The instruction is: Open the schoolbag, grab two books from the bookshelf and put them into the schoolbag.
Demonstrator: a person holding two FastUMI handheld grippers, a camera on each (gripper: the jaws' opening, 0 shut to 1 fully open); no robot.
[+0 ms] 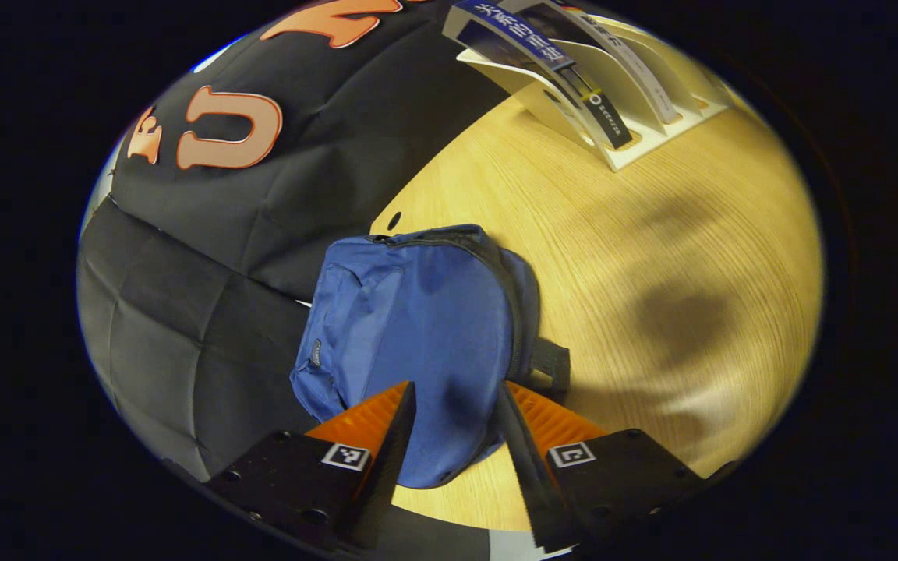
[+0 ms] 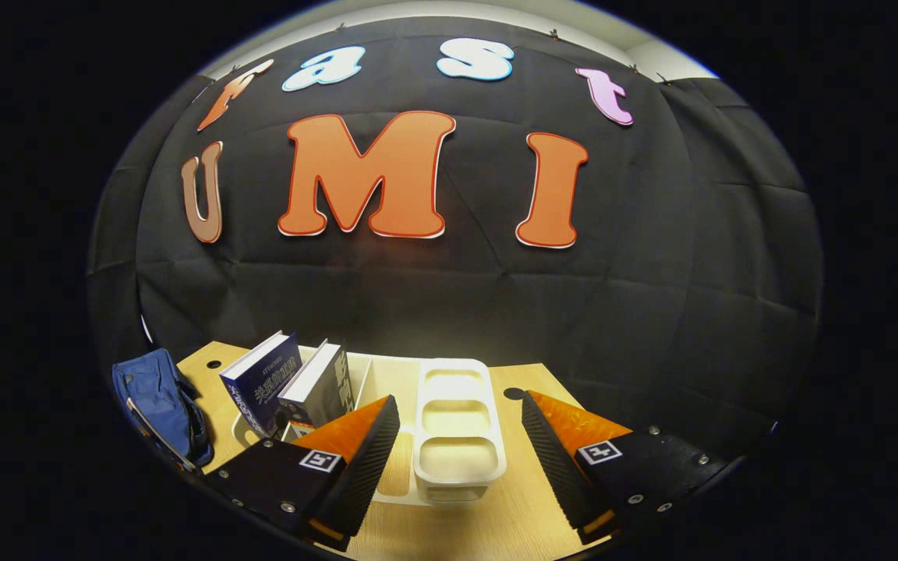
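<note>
Already spread, the left tool (image 1: 455, 417) hovered over the closed schoolbag (image 1: 418, 343) at the bench (image 1: 652, 257) edge; a clumsy tug might drag it off.

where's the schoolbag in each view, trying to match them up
Left gripper view: the schoolbag lies low in the centre on the table, just beyond the open left claw.
Right gripper view: the schoolbag is at the far left edge of the table, left of the books.
Shared landmark: the white bookshelf holding the books.
</note>
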